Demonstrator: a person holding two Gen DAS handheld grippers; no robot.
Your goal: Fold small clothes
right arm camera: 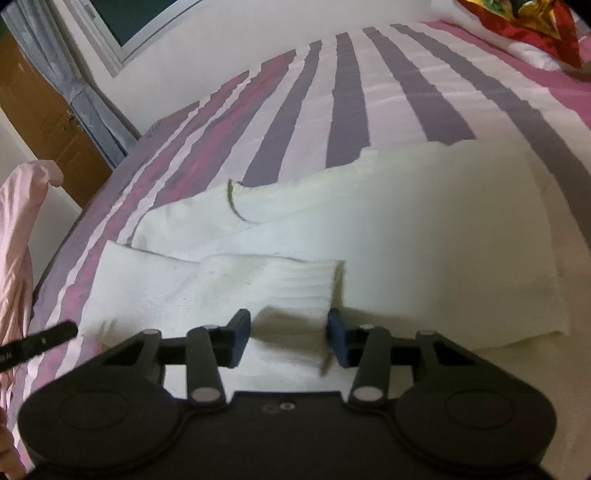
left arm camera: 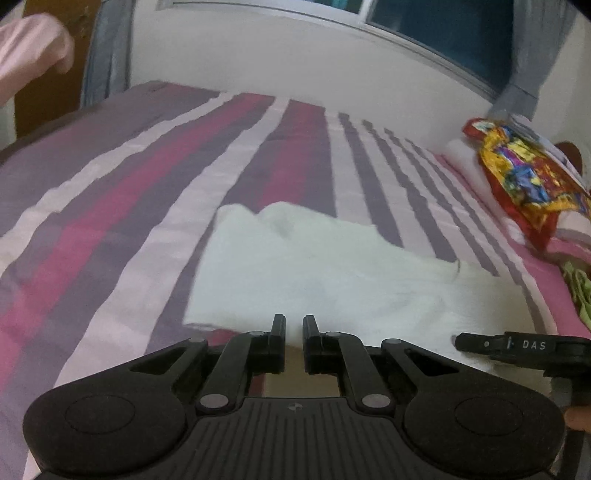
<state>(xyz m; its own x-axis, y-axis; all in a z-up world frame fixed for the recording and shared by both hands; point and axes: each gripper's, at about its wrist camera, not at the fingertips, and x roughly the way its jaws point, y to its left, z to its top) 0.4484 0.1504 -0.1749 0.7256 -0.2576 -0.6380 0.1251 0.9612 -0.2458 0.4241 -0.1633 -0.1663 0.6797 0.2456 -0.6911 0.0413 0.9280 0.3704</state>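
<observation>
Right claw (right arm camera: 290, 338), jaws partly apart, straddles a raised fold of the white garment (right arm camera: 369, 229); whether the pads press it cannot be told. Left claw (left arm camera: 294, 341), jaws nearly together and holding nothing, hangs at the garment's near edge. The garment lies spread on a striped pink-and-purple bedspread (right arm camera: 351, 92). Farther off: a bright patterned cloth (left arm camera: 524, 177), white wall, window (right arm camera: 133, 18), wooden door (right arm camera: 48, 122).

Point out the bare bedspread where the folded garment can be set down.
Free: the striped bedspread left of the white garment, and the stretch beyond it toward the wall. Crowded: the right end, with the colourful cloth and green fabric.
</observation>
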